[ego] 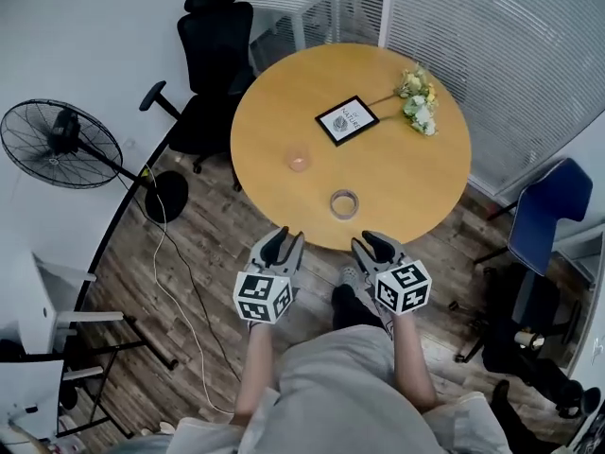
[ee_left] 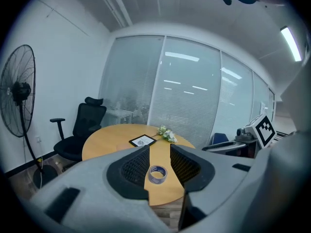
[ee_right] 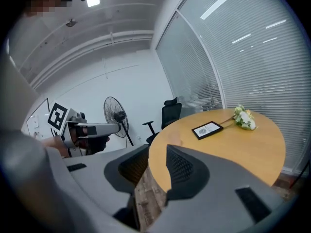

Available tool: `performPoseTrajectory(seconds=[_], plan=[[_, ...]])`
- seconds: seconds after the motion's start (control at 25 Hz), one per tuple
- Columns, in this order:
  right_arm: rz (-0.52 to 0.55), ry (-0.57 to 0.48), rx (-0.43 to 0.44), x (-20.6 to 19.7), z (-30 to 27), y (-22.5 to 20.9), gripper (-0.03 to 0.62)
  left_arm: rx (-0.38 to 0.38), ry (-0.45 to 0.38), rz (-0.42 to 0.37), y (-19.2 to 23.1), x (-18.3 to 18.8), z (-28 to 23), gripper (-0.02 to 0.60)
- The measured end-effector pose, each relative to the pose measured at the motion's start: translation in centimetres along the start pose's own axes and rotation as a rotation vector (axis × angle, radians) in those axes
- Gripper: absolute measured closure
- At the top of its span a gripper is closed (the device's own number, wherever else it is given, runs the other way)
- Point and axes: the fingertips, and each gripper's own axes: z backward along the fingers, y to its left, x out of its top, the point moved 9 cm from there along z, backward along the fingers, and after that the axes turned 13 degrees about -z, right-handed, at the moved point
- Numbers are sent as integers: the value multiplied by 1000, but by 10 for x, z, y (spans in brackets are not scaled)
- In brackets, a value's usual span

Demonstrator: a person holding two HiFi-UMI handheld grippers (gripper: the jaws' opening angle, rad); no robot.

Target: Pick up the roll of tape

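The tape (ego: pixel 344 203) lies flat on the table (ego: pixel 406 173), close to the table's near edge, on the person's side. The left gripper (ego: pixel 282 237) hangs just off that edge over the floor (ego: pixel 203 253), a little left of the tape. Its jaws stand apart, and in its own view the tape shows in the gap between them, farther on along the table and untouched. The right gripper (ego: pixel 371 242) hangs off the same edge, a little right of the tape. Its jaws are also apart and hold nothing; only the table's rim and floor planks show in the gap. Farther in from the tape, toward the table's left, stands a small clear cup (ego: pixel 299 159). Past the table's middle a dark frame (ego: pixel 347 120) lies flat, and flowers (ego: pixel 417 100) lie at the table's far right, just beside the frame. A black chair (ego: pixel 213 74) stands against the table's far left side. A fan (ego: pixel 61 145) stands well off the table's left, and a blue chair (ego: pixel 544 218) stands off the table's right.
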Motion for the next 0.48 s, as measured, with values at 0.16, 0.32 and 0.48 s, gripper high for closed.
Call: performPoseTrajectory(seconds=[0.16,0.32,0.48], plan=[[0,9,-13,28,-17,-28,484,-17,11,2,10,13,-42,461],[15,9,-23,59,-39,-48,482,-14,7,4,28,33,-78,461],[14,17,-21,76,-56,-69,480,-22,16,9,33,38,-113,462]])
